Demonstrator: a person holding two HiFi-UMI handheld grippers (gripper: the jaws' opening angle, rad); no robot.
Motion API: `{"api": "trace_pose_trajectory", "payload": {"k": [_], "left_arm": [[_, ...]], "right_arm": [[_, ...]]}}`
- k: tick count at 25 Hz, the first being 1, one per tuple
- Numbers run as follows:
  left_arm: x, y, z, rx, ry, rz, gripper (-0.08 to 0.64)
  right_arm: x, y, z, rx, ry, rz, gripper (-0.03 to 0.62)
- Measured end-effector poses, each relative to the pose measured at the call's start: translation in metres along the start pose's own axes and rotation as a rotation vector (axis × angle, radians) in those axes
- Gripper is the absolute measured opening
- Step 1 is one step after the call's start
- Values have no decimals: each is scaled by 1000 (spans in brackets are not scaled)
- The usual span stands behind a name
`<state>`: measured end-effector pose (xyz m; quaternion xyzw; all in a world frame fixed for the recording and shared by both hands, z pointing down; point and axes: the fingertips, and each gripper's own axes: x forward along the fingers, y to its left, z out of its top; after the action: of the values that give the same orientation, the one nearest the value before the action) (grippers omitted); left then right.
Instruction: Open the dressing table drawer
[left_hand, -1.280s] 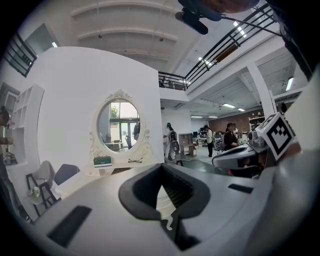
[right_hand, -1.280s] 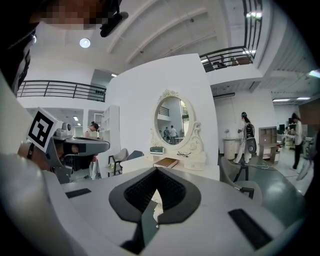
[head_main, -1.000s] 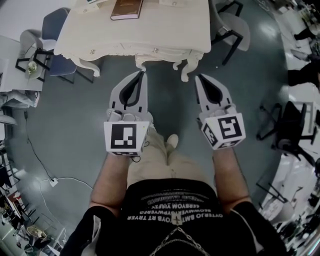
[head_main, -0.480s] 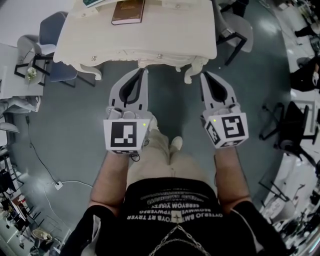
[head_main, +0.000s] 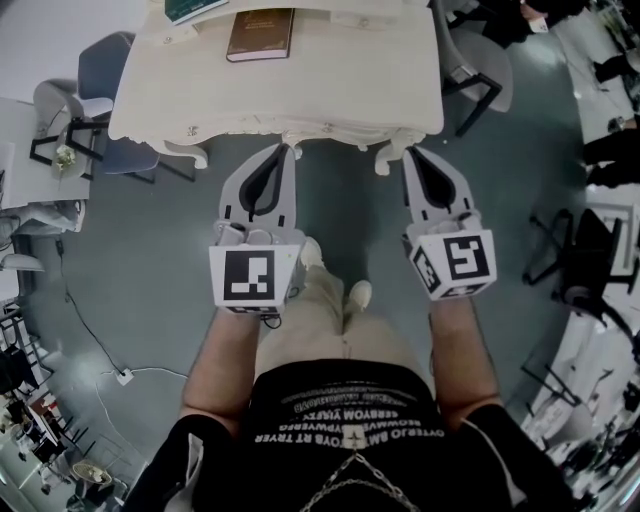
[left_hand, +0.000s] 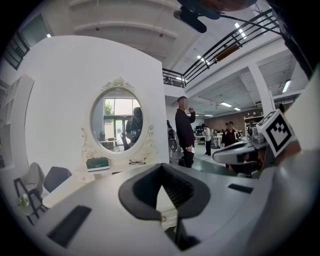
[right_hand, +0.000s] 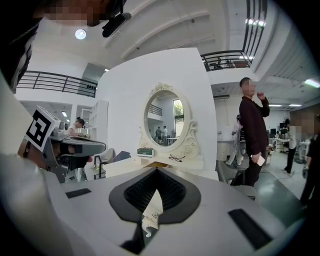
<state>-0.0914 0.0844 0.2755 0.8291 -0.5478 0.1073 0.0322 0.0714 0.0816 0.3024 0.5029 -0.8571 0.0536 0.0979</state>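
Stands over a grey floor (head_main: 150, 260), facing a cream dressing table (head_main: 280, 85) at the top centre of the head view. Holds the left gripper (head_main: 284, 150) at centre left and the right gripper (head_main: 411, 152) at centre right, level with each other and well apart, both pointing up-frame at the table's near edge. Has both pairs of jaws closed tip to tip and gripping nothing, with only the teardrop hollow between the black pads open behind the tips.

Finds the drawer (head_main: 255, 128) along the table's front, just above the gripper tips in frame, shut flush, with small round knobs (head_main: 328, 127) on that face. Places the left tips near the middle of the front and the right tips just right of a curved front leg (head_main: 387, 160); cannot tell from above whether either touches the wood. Catches one knob low in the hollow of the left gripper view.

Shows a brown book (head_main: 260, 33) lying flat on the tabletop and a green book (head_main: 195, 8) at the frame's top edge. Picks out, in both gripper views, an oval mirror (left_hand: 116, 120) in an ornate frame, with folded glasses (left_hand: 137, 161) below it. Includes a standing person (right_hand: 252, 135) in dark clothes at right of the right gripper view, a blue chair (head_main: 100, 65) at upper left of the head view and a grey chair (head_main: 480, 60) at upper right.
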Motion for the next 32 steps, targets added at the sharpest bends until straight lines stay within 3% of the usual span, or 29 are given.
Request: {"api": "trace_pose_trajectory", "payload": {"k": [15, 23, 32], "left_arm": [[63, 54, 13, 25, -10, -54, 3], [91, 86, 17, -14, -17, -74, 3], [108, 85, 13, -17, -18, -98, 3]], "right_arm": [[75, -5, 21, -13, 5, -35, 2], [106, -10, 37, -32, 4, -83, 2], [112, -24, 50, -55, -22, -118, 2]]}}
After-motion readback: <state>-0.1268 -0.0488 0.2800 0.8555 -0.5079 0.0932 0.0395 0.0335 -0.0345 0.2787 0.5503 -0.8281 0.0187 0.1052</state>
